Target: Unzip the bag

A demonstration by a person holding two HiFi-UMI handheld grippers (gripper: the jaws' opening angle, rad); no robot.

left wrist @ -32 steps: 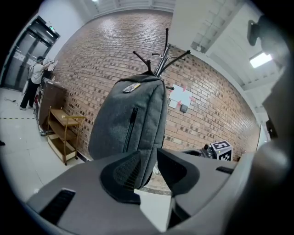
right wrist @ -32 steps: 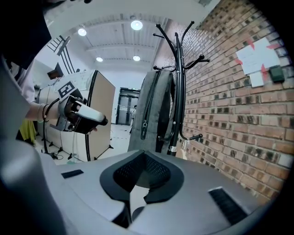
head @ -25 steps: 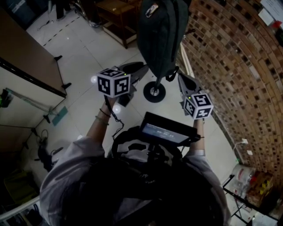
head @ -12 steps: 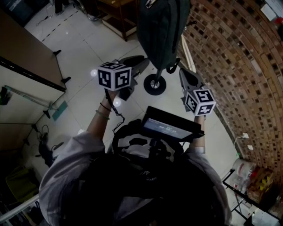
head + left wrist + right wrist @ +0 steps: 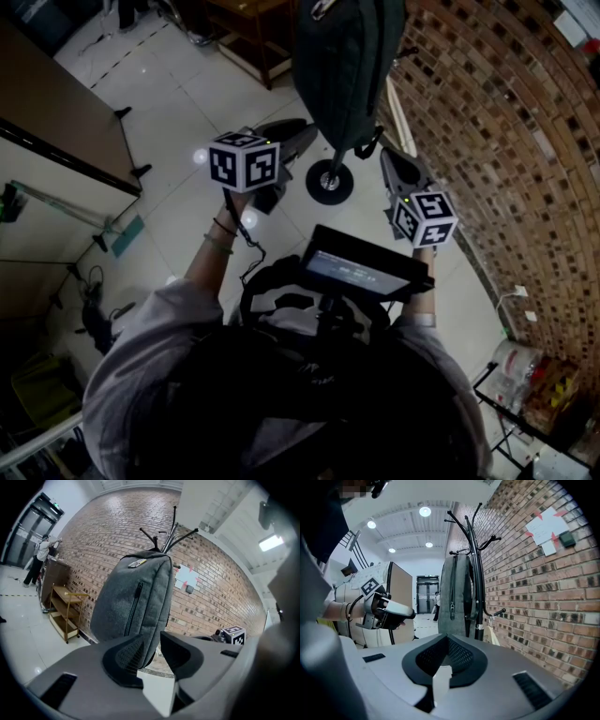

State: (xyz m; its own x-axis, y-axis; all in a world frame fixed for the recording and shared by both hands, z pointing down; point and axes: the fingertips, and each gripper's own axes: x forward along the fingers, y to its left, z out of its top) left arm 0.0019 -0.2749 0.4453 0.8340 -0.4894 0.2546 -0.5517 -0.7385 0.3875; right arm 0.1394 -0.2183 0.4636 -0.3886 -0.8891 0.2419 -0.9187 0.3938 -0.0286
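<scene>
A grey backpack (image 5: 345, 66) hangs from a black coat rack (image 5: 476, 573) by the brick wall, its zips closed. A front zip (image 5: 133, 609) runs down its face, and a side zip pull (image 5: 452, 607) shows in the right gripper view. My left gripper (image 5: 298, 139) is held just short of the bag's lower end, jaws open with nothing between them; the bag (image 5: 136, 602) fills the view beyond them. My right gripper (image 5: 392, 165) is on the wall side, a little short of the bag (image 5: 454, 597), jaws shut and empty.
The rack's round base (image 5: 328, 183) stands on the pale tiled floor. The brick wall (image 5: 506, 141) runs along the right, with papers (image 5: 548, 527) pinned to it. A wooden shelf trolley (image 5: 63, 616) stands behind the bag, and a person (image 5: 40, 559) stands far off to the left.
Both grippers have edged slightly up toward the bag. Their jaws stand as before, and the bag hangs unchanged.
</scene>
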